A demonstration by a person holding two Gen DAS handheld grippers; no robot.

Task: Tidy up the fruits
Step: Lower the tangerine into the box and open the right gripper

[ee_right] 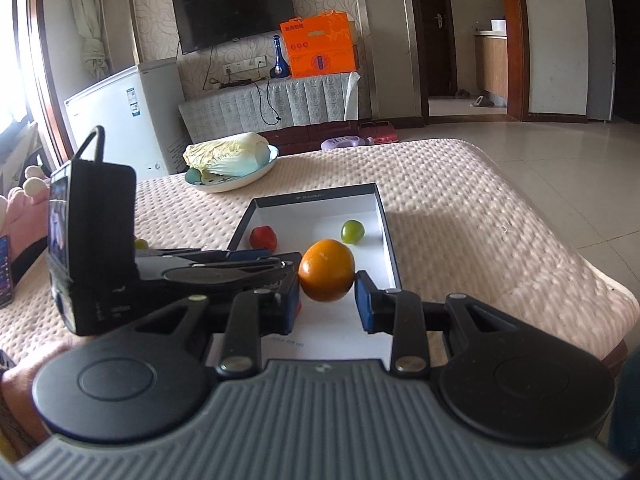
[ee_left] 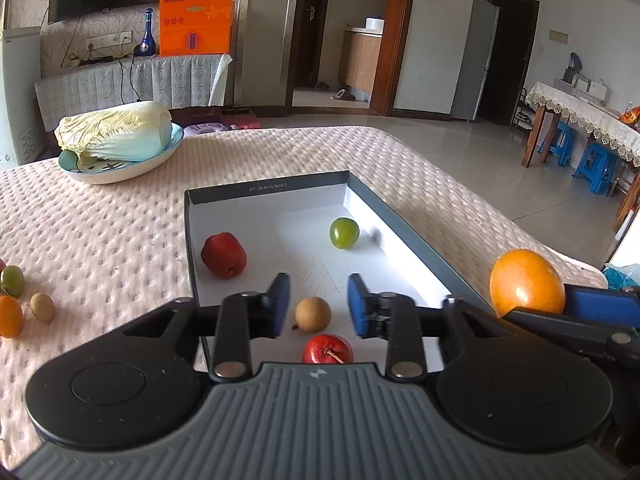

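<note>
A shallow white box with a dark rim [ee_left: 404,232] lies on the padded table. In it sit a large red fruit [ee_left: 223,255], a green fruit [ee_left: 343,233], a tan fruit [ee_left: 313,314] and a small red fruit [ee_left: 328,349]. My left gripper [ee_left: 319,305] is open over the box's near end, with the tan fruit below the gap between its fingers. My right gripper [ee_right: 327,299] is shut on an orange fruit [ee_right: 327,270], held above the box [ee_right: 386,240]. The orange fruit also shows at the right of the left wrist view [ee_left: 526,282].
A blue plate [ee_left: 120,168] with a cabbage [ee_left: 116,130] stands at the table's back left. Loose fruits lie left of the box: green [ee_left: 12,280], orange [ee_left: 10,316], tan [ee_left: 43,307]. The table's right edge drops to tiled floor.
</note>
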